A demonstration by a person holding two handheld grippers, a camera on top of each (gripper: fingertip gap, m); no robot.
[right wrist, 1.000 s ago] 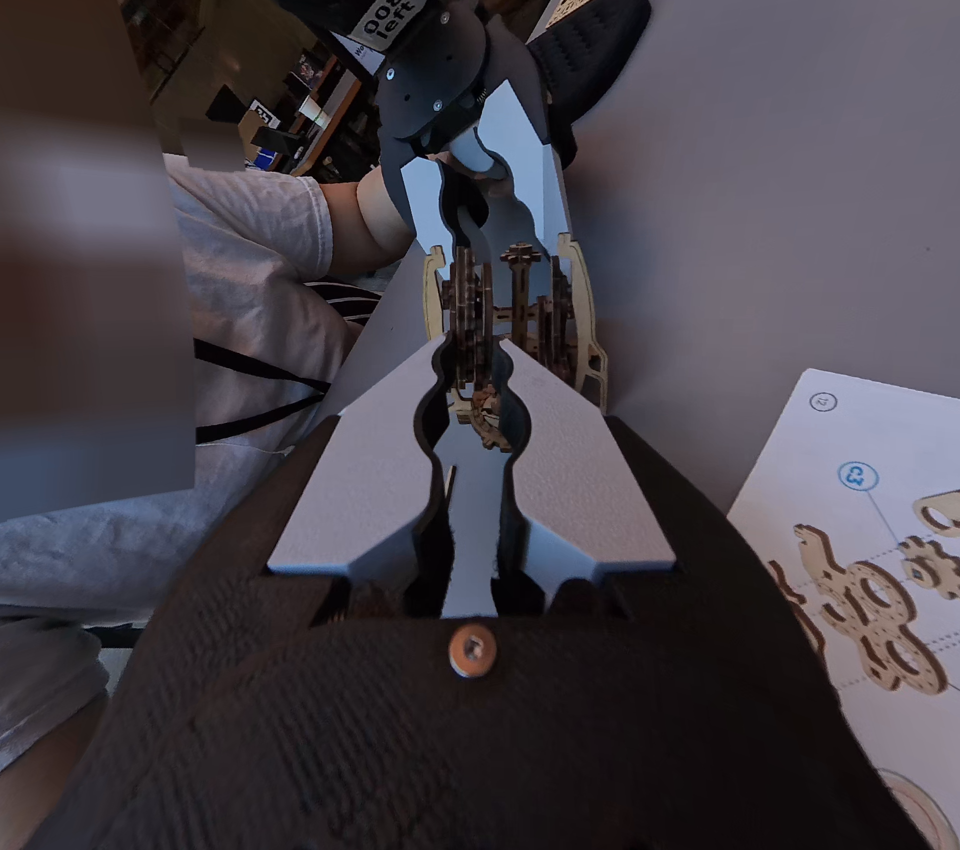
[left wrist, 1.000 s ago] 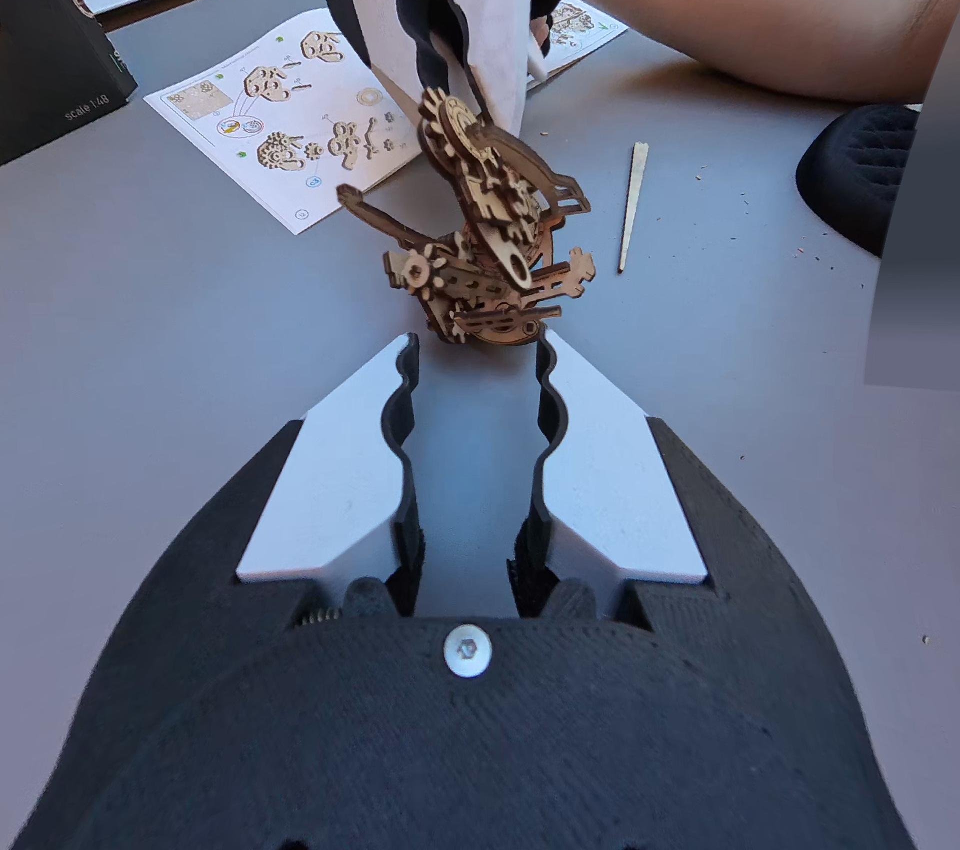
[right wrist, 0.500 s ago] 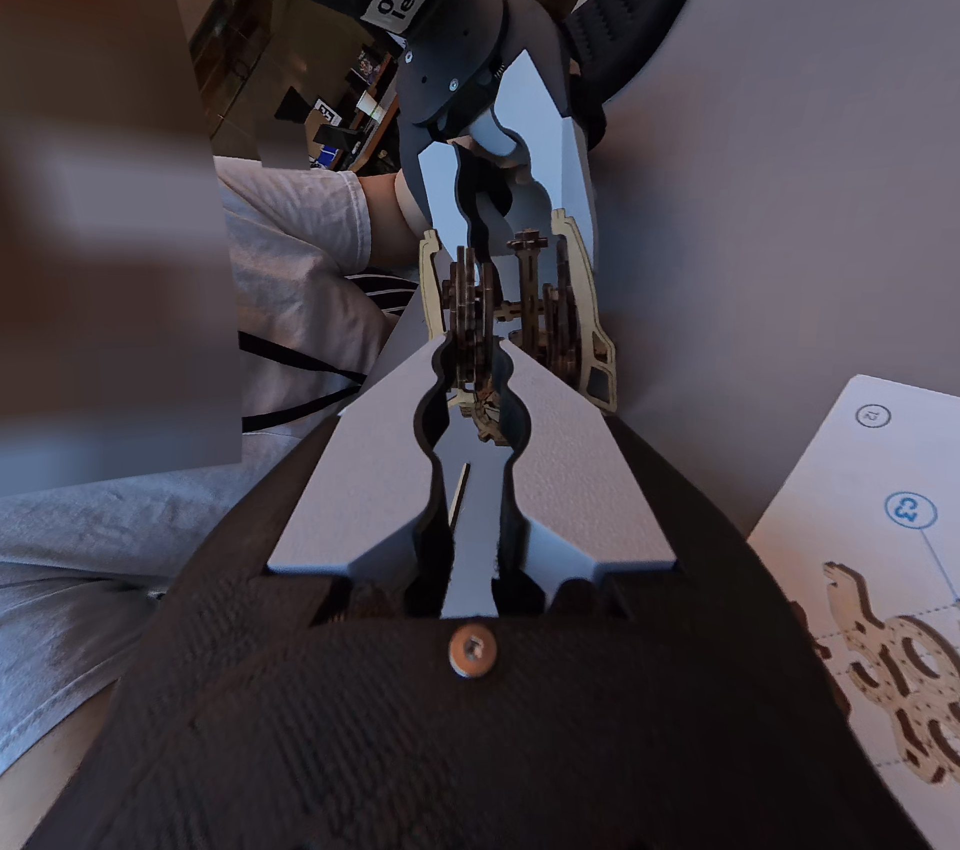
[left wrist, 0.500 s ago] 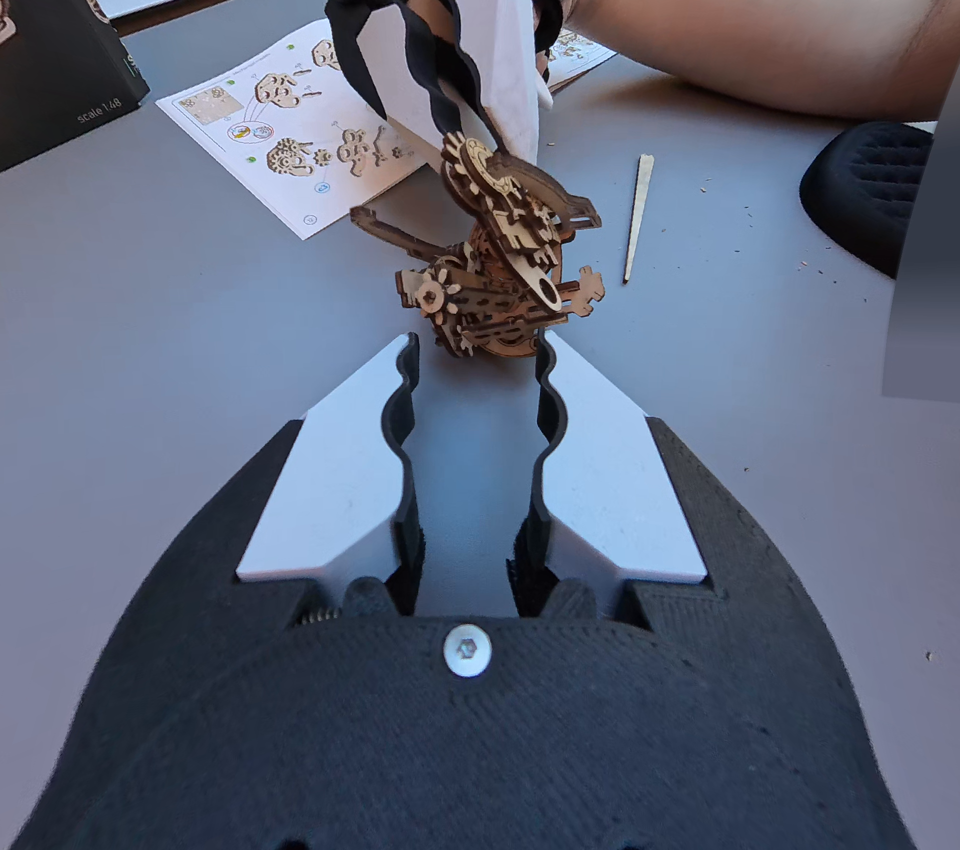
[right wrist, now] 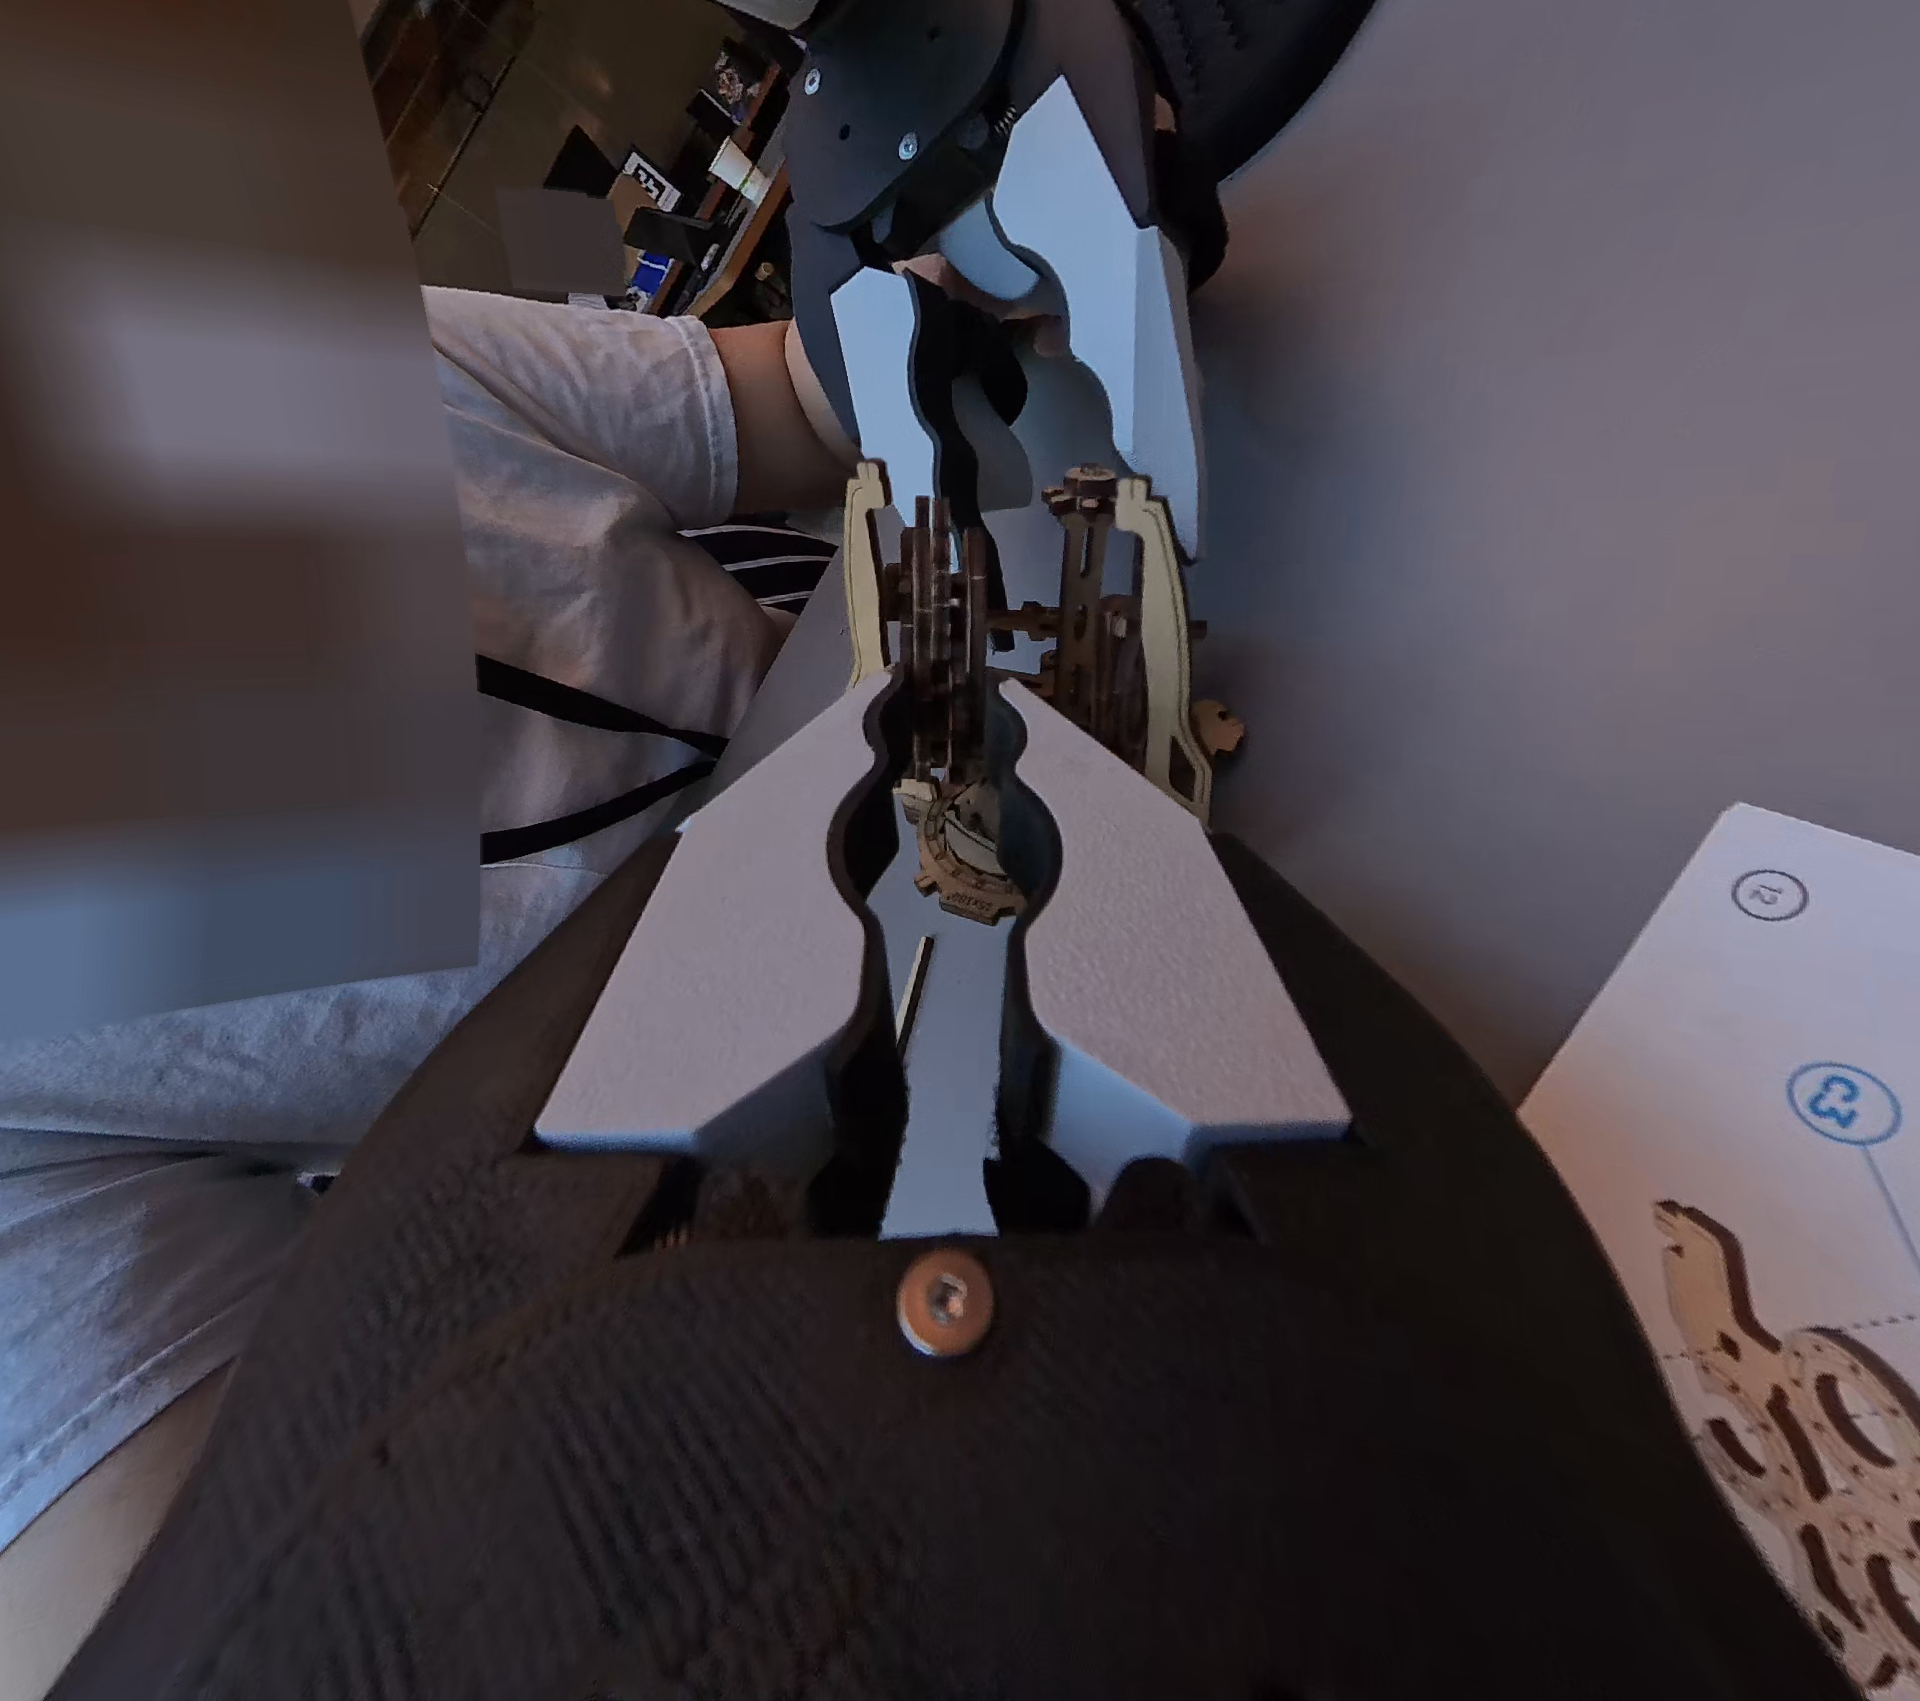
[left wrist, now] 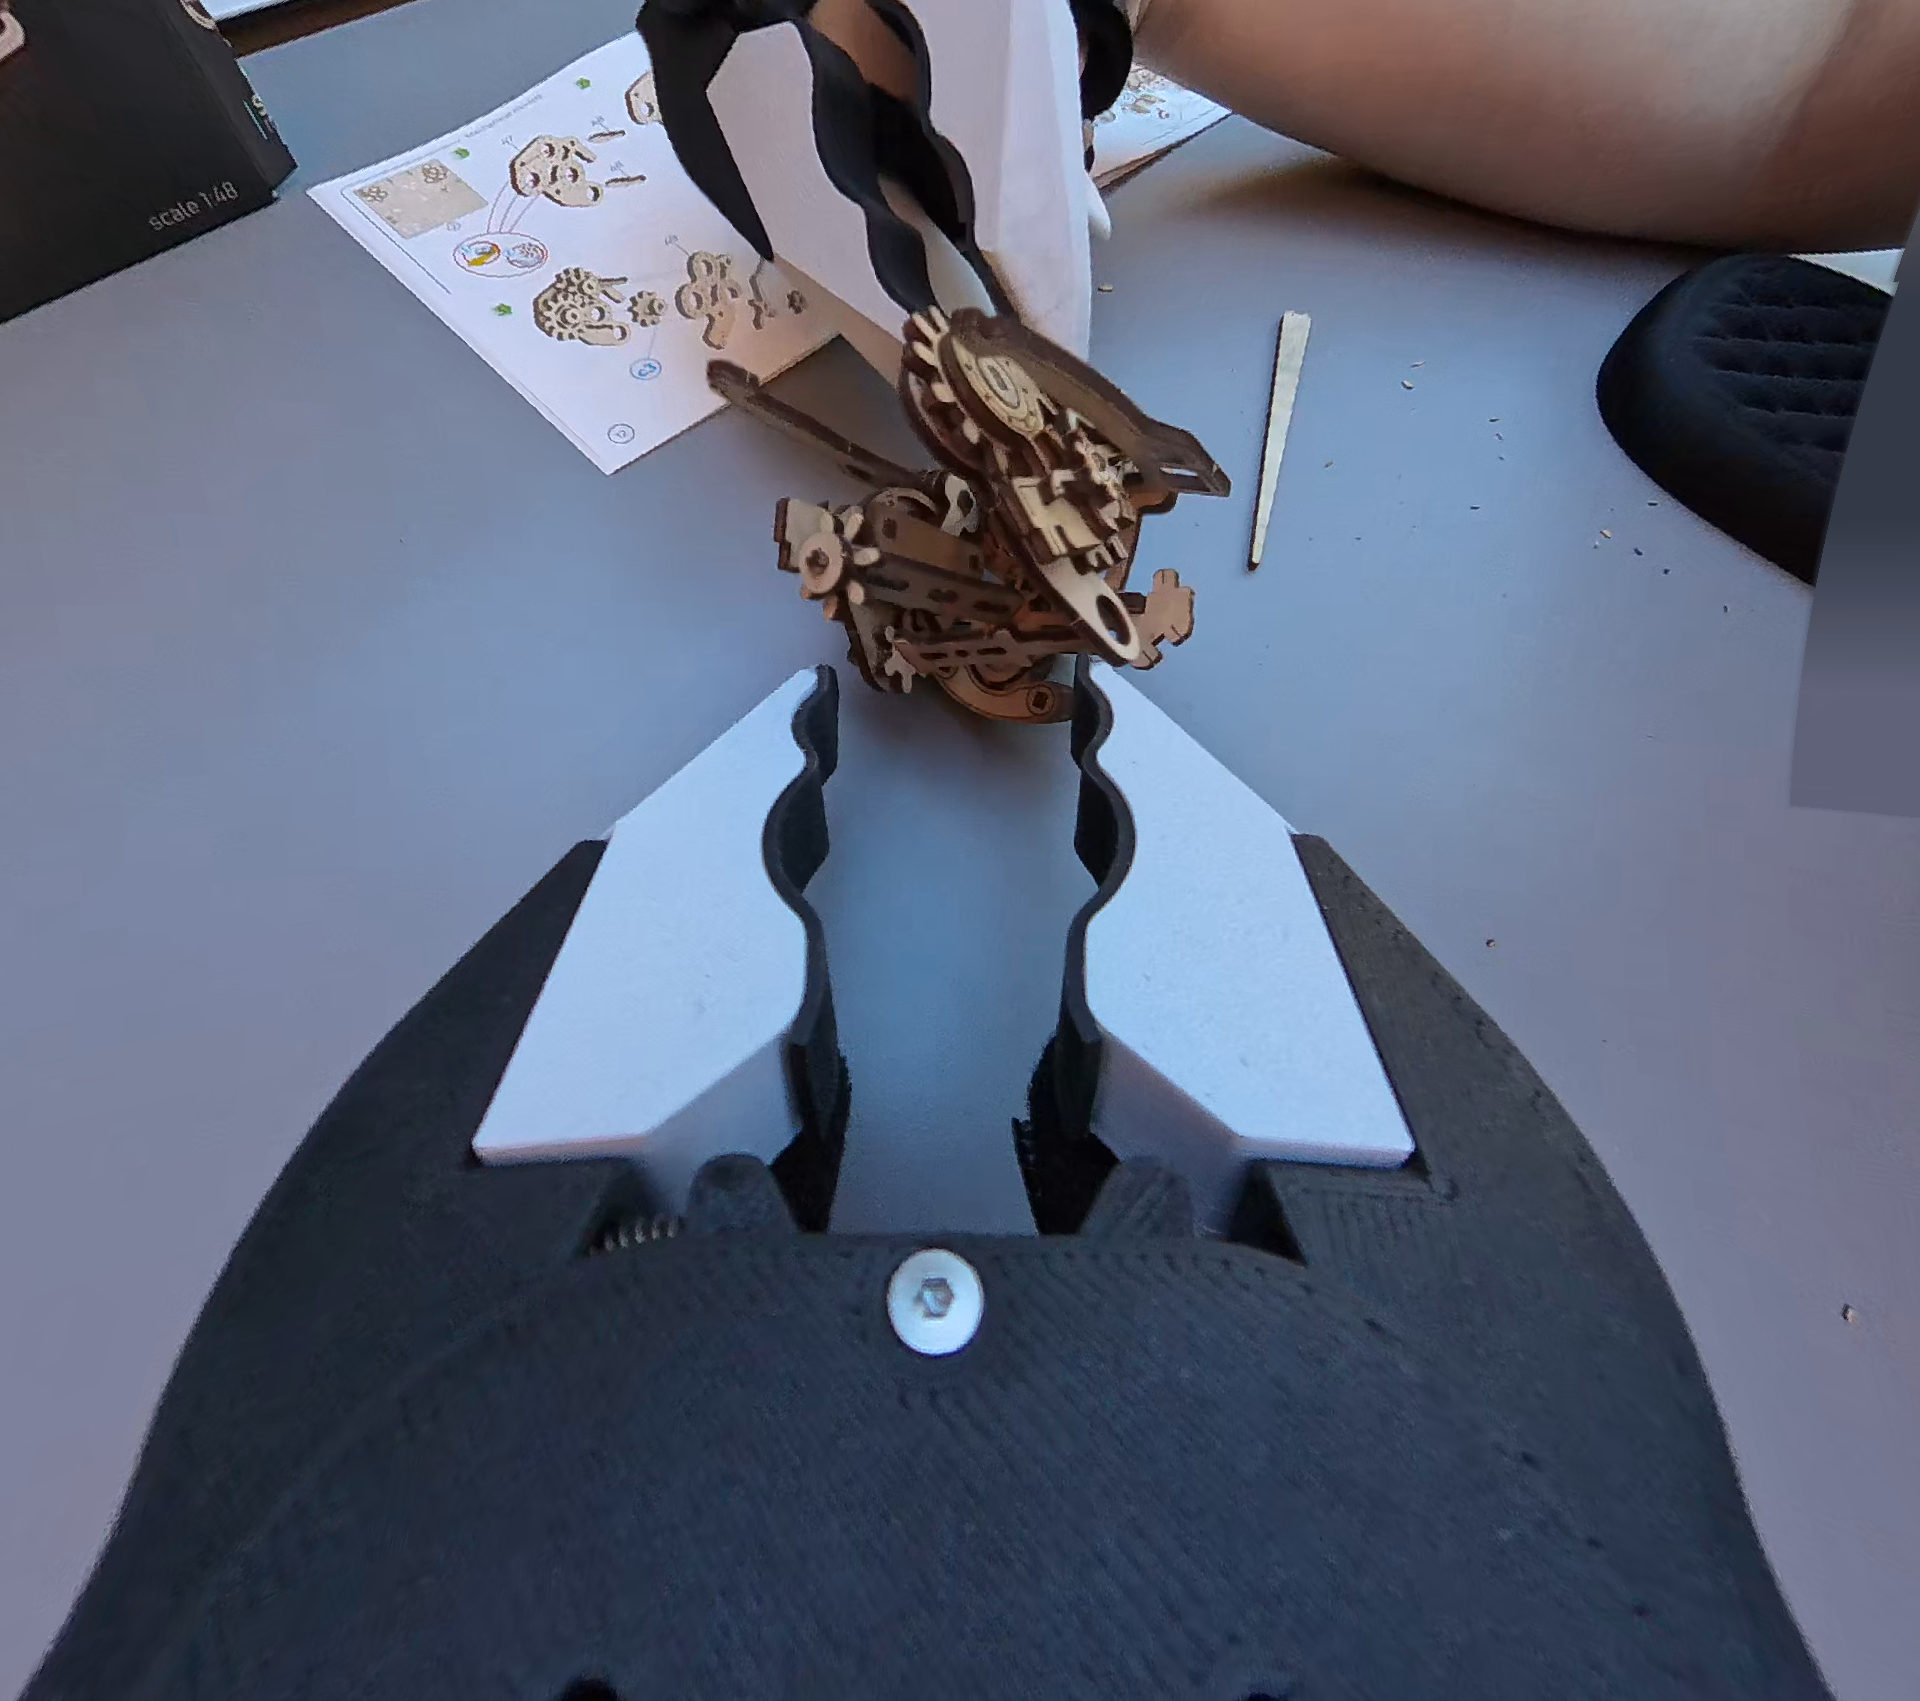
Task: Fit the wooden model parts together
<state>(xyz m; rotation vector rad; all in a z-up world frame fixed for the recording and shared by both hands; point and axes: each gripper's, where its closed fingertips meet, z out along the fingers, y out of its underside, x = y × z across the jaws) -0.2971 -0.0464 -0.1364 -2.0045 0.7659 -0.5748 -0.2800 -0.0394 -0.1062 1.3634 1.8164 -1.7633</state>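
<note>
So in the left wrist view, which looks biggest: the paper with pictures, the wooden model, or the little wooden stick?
1. Instruction sheet, partly hidden by the other tongs.
2. Wooden model; it sits nearer the camera, so this ranking is unsure.
3. Wooden stick, clearly smallest.

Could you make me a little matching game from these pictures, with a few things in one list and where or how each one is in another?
Things
1. wooden model
2. left gripper
3. thin wooden stick
4. instruction sheet

States
A. lying alone on the grey table, right of the model
B. open, nothing between its fingers
C. pinched at its toothed wheels by the right gripper
D. spread flat behind the model

Pairs: 1-C, 2-B, 3-A, 4-D
</note>
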